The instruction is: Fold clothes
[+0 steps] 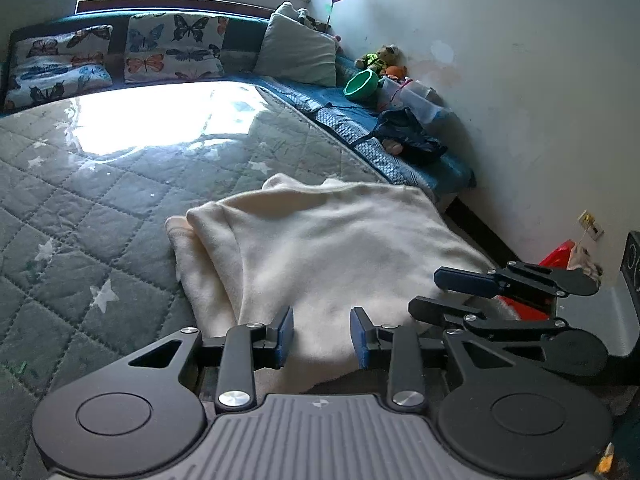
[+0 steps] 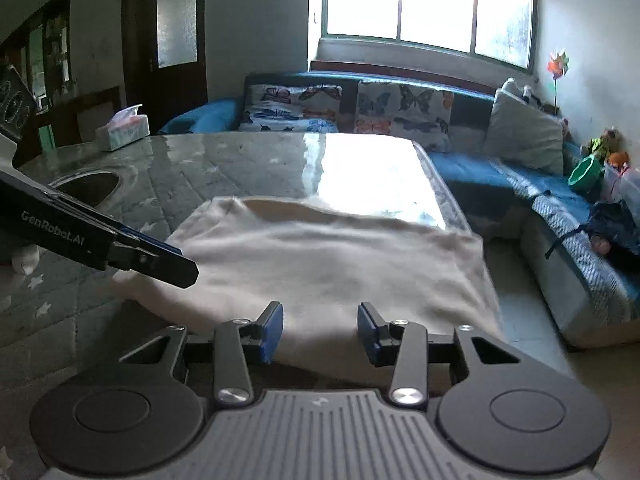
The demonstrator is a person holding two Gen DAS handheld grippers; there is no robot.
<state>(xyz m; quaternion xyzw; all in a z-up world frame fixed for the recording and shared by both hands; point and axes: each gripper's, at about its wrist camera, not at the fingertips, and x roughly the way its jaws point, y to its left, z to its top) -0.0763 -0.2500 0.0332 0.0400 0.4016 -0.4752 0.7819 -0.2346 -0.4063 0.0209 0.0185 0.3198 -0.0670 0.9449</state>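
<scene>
Cream garment (image 1: 320,240) lay folded on the quilted surface (image 1: 80,208), near its edge. Left gripper (image 1: 322,338) hovered over the cloth, jaws partly open, apparently pinching nothing. Right gripper (image 2: 320,330) likewise stood partly open over the near hem, gripping nothing visible.

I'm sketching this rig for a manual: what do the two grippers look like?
Both the left gripper and the right gripper are matte black linkages with silver pivot screws, round black discs, a ribbed grey body and blue finger pads. White "GenRobot.AI" lettering marks the left one's side.
</scene>
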